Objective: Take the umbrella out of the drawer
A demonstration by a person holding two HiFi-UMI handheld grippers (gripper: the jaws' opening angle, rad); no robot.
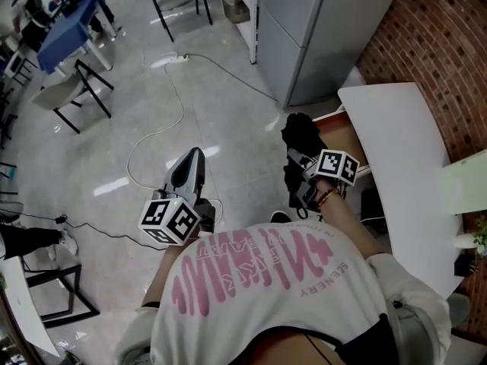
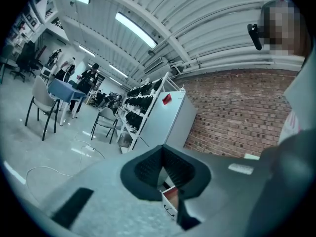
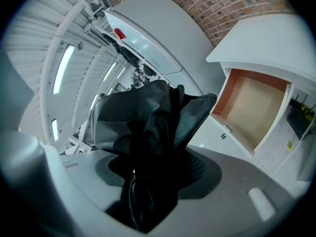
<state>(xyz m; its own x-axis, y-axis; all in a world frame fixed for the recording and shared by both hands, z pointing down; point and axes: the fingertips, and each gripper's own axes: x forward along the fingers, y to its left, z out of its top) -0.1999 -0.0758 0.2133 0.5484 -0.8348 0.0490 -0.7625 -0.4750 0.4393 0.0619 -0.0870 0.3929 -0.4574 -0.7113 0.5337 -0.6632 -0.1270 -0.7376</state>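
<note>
A folded black umbrella [image 1: 303, 134] hangs in the air in front of the open drawer [image 1: 344, 139], with my right gripper [image 1: 297, 160] shut on its lower part. In the right gripper view its crumpled fabric [image 3: 148, 117] rises out of the right gripper [image 3: 148, 159], and the drawer [image 3: 252, 107] behind shows a bare wooden bottom. My left gripper [image 1: 195, 157] is held over the floor to the left, away from the drawer. Its fingertips meet in the left gripper view, where the left gripper [image 2: 163, 149] holds nothing.
The drawer sits under a white tabletop [image 1: 396, 143] against a brick wall [image 1: 449, 44]. A tall grey cabinet [image 1: 319, 29] stands just beyond it. A white cable [image 1: 152, 139] loops across the tiled floor. Chairs [image 1: 76, 90] and a blue table [image 1: 68, 29] stand farther left.
</note>
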